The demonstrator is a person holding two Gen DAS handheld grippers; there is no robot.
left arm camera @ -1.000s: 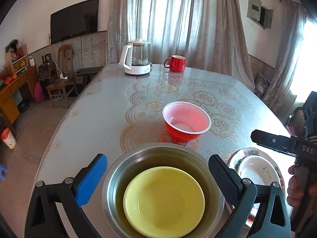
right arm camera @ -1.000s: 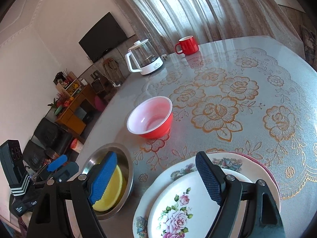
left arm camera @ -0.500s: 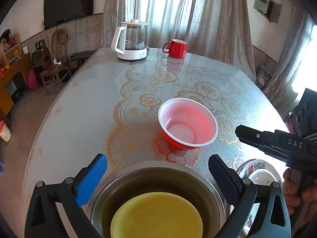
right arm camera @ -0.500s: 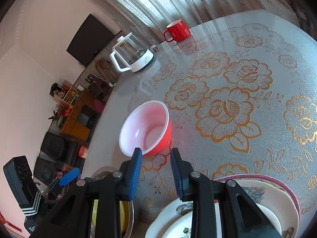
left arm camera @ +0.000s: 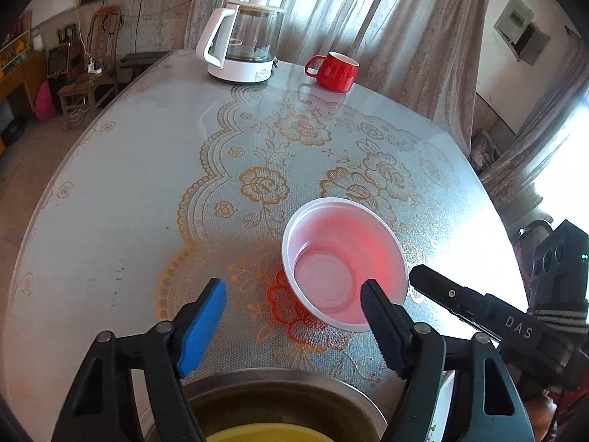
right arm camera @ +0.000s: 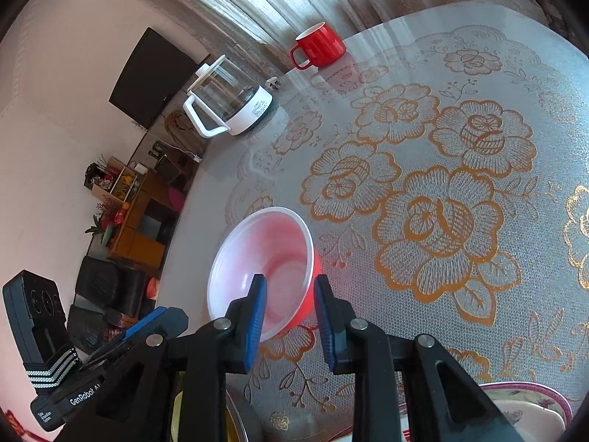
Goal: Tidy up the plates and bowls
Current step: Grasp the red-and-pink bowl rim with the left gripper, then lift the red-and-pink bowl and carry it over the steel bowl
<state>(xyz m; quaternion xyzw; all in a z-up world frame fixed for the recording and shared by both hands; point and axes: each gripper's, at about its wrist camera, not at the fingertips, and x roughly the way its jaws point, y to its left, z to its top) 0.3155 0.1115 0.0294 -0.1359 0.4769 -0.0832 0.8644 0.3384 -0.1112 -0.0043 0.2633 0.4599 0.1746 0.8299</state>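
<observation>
A red bowl with a white inside (left arm camera: 344, 261) stands on the table; it also shows in the right wrist view (right arm camera: 265, 269). My right gripper (right arm camera: 289, 316) is partly open, its jaws astride the bowl's near rim, one finger inside and one outside. My left gripper (left arm camera: 294, 316) is open and empty, just short of the bowl. Below it sits a steel bowl (left arm camera: 279, 401) holding a yellow plate (left arm camera: 265, 436). A stack of floral plates (right arm camera: 530, 409) lies at the right wrist view's bottom right.
A glass kettle (left arm camera: 243, 40) and a red mug (left arm camera: 337, 72) stand at the table's far edge. The oval table (left arm camera: 110, 184) has a lace-pattern cover. A chair, shelves and a TV stand beyond the left side.
Both grippers moved forward toward the red bowl. The right gripper narrowed from wide open and now straddles the bowl's rim. The steel bowl and plates slid toward the bottom of view.
</observation>
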